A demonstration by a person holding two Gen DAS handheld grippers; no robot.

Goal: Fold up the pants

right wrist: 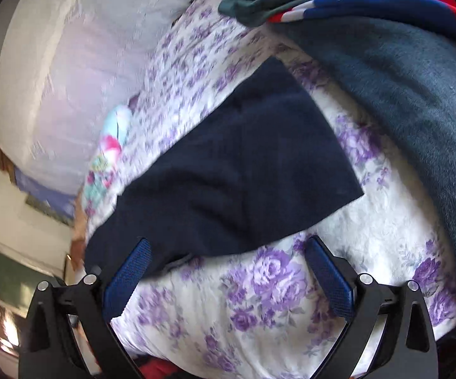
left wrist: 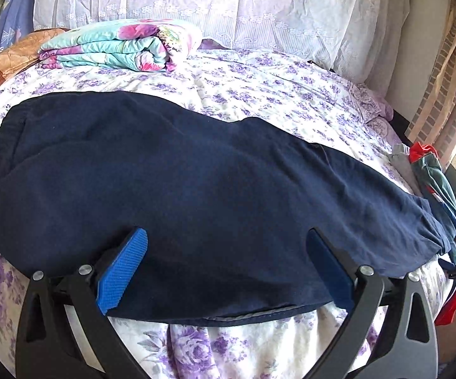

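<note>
The navy pants [left wrist: 180,173] lie flat on the flowered bed [left wrist: 259,88], legs together, the cuff toward 3 o'clock in the left wrist view. The left tool [left wrist: 226,268] is wide open and holds nothing. The right tool [right wrist: 228,274] is also fully open and empty, just below the cuff end. For a good fold I would take both layers at the cuff and carry them toward the waistband at 9 o'clock.

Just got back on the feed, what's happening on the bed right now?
A person with a handheld gripper in each hand is folding navy pants on a floral-sheeted bed. The pants lie flat across the bed, apparently folded lengthwise. The left gripper is open over their near edge, gripping nothing. The right gripper is open too, over bare sheet beside the pants, with a pile of other clothes nearby.
</note>
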